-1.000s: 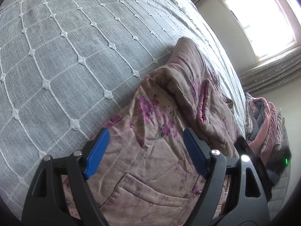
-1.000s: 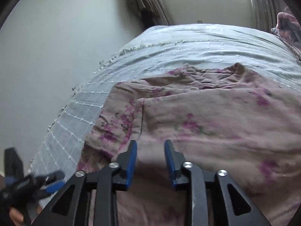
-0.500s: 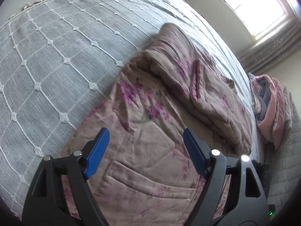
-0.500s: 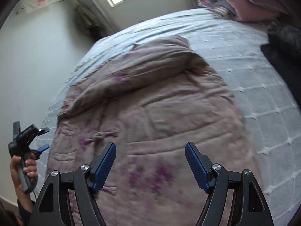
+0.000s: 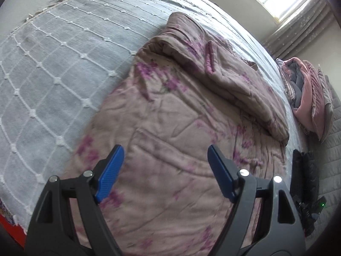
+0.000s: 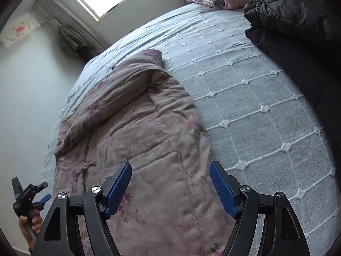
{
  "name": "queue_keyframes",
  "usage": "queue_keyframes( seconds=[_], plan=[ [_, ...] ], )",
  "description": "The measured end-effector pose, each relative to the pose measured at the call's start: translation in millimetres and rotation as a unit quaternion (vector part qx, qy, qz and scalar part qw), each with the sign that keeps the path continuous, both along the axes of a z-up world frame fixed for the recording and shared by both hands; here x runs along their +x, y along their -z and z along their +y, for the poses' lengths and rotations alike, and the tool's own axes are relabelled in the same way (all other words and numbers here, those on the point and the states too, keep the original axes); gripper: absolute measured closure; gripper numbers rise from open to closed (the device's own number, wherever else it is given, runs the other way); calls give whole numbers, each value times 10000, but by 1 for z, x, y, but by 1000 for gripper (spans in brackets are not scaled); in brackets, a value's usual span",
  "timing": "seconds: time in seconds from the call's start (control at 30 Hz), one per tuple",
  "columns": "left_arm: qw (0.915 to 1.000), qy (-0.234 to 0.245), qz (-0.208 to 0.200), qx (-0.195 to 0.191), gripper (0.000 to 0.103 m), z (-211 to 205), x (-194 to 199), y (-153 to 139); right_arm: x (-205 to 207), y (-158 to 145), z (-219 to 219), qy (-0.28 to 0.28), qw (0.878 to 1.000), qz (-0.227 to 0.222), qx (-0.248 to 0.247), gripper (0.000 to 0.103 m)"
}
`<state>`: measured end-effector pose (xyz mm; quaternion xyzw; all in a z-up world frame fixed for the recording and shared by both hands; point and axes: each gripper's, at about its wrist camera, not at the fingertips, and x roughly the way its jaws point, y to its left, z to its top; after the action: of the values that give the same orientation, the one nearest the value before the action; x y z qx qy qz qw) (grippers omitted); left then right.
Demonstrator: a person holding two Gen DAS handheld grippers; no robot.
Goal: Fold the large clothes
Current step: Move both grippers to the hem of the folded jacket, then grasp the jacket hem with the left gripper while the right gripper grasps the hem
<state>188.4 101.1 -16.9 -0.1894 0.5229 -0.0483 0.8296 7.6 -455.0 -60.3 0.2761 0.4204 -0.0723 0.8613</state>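
A quilted pink-beige jacket with purple flowers (image 5: 181, 115) (image 6: 149, 132) lies on the grey bedspread, its sleeves folded across the upper body. My left gripper (image 5: 165, 160) hangs open above the jacket's lower part near a patch pocket, nothing between its blue pads. My right gripper (image 6: 170, 177) is open too, over the jacket's hem beside its right-hand edge, holding nothing. In the right wrist view the left gripper (image 6: 27, 194) shows at the lower left in a person's hand.
The grey bedspread (image 5: 53, 64) (image 6: 245, 106) with a white diamond pattern spreads around the jacket. A black padded coat (image 6: 298, 32) (image 5: 304, 177) lies to the right. Folded pink and grey bedding (image 5: 307, 93) is stacked at the far end near the window.
The right gripper's jaws went from narrow to wide and it swung across the jacket to the hem's right side. The left gripper drew back and rolled, so more of the jacket shows.
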Motion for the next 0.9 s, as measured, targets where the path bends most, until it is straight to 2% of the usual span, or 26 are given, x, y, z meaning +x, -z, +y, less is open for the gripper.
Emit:
queue_keyframes(
  seconds=[0.23,0.43,0.6,0.7,0.83,0.9],
  plan=[
    [9996,-63,172,191,22,40,-37,11,-32,9,-7,-41,9997,166,160,26],
    [9988,-198,427,-131,22,76,-76,32,-62,17,-13,53,9987,230,458,26],
    [9963,-211,630,-545,22,92,-102,49,-86,32,-12,104,9967,319,732,27],
    [9958,-334,620,-583,22,100,-115,55,-99,41,-12,147,9957,407,814,27],
    [9960,-318,597,-582,22,97,-123,60,-111,55,-12,130,9922,437,1163,28],
    [9971,-290,526,-461,22,91,-123,59,-111,60,-9,68,9903,390,1328,35]
  ],
)
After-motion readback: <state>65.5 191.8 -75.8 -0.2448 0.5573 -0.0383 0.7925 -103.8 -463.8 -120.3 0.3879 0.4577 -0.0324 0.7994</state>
